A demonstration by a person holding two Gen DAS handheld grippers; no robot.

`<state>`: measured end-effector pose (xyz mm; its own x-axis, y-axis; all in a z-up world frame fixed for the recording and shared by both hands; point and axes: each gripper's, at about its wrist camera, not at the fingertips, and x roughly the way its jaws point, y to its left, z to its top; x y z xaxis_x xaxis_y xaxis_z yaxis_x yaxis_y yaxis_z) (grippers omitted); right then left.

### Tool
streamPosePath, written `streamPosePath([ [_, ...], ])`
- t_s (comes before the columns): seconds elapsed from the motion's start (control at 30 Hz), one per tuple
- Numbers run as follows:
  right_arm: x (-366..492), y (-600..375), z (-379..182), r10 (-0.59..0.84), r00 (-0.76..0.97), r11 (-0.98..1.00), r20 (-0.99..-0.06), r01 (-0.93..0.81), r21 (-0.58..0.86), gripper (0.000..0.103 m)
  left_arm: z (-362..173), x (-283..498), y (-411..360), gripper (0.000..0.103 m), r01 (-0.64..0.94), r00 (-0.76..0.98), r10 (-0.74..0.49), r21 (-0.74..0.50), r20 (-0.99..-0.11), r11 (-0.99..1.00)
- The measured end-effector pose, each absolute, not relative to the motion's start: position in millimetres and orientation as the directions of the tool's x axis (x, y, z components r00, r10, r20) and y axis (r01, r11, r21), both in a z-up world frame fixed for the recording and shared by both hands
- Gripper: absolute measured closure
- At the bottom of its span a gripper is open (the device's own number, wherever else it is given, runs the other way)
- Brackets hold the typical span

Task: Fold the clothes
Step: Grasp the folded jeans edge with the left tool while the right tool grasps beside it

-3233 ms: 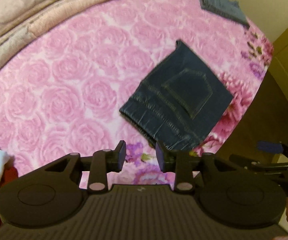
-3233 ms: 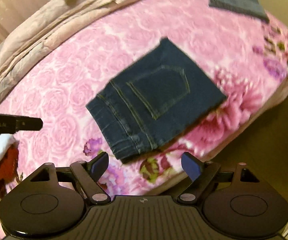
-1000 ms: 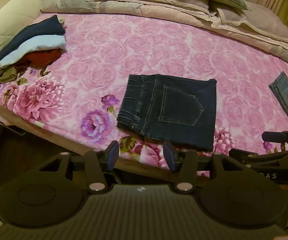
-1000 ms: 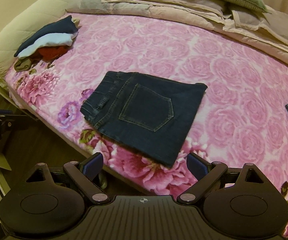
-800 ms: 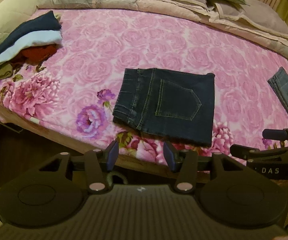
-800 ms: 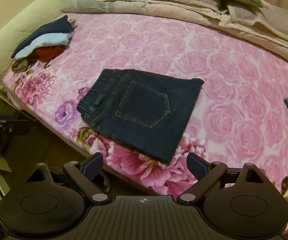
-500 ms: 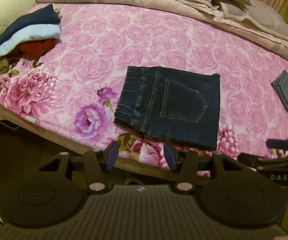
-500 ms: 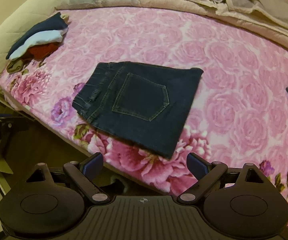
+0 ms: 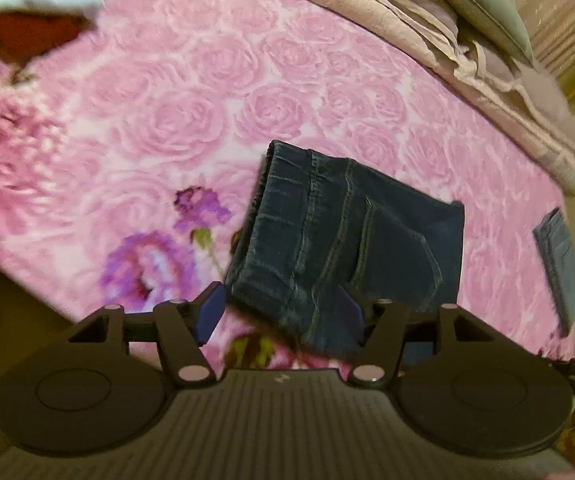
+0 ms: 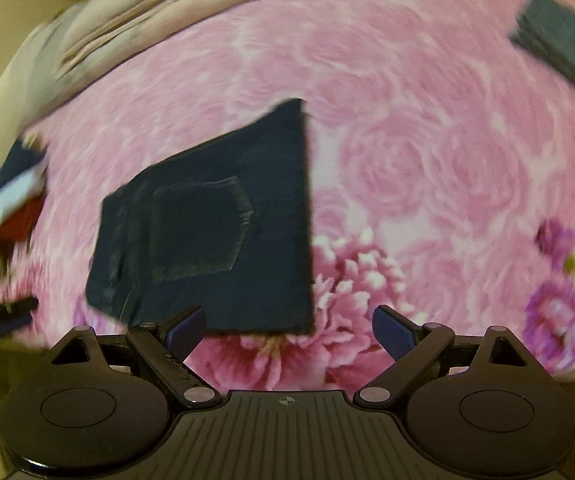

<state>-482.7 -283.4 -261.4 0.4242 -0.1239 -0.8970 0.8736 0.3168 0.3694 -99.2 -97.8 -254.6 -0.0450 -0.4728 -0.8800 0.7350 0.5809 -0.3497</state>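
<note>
Nearest, the left claw [image 9: 283,312] is spread wide, its tips straddling the waistband corner of the folded dark jeans [image 9: 351,248] without pinching it. The right claw [image 10: 289,330] is likewise released, hovering at the jeans' near edge. The jeans lie flat, pocket up, near the edge of the pink rose bedspread [image 9: 191,120]. Farther off sit a second folded denim piece [image 9: 559,264], a heap of clothes [image 9: 35,8] and beige bedding [image 9: 427,20].
</note>
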Motion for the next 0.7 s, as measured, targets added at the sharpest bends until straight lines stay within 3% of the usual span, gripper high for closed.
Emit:
streamPosePath([
  [0.23, -470.5, -315.2, -303.2, -0.120, 0.542, 0.192, -0.832, 0.835, 0.516, 0.010, -325.4, -53.2, -135.6, 0.044, 0.685, -0.187, -0.519, -0.490, -0.834, 0.539],
  [0.4, -456.6, -334.9, -332.8, -0.132, 0.565, 0.194, -0.815, 0.821, 0.538, 0.010, -365.5, -34.4, -158.3, 0.044, 0.652, -0.290, -0.511, -0.558, -0.810, 0.514],
  [0.7, -453.8, -348.3, -378.4, -0.128, 0.632, 0.110, -0.765, 0.775, 0.622, 0.010, -409.8, -8.4, -167.4, 0.038, 0.503, -0.481, -0.564, -0.738, -0.671, 0.450],
])
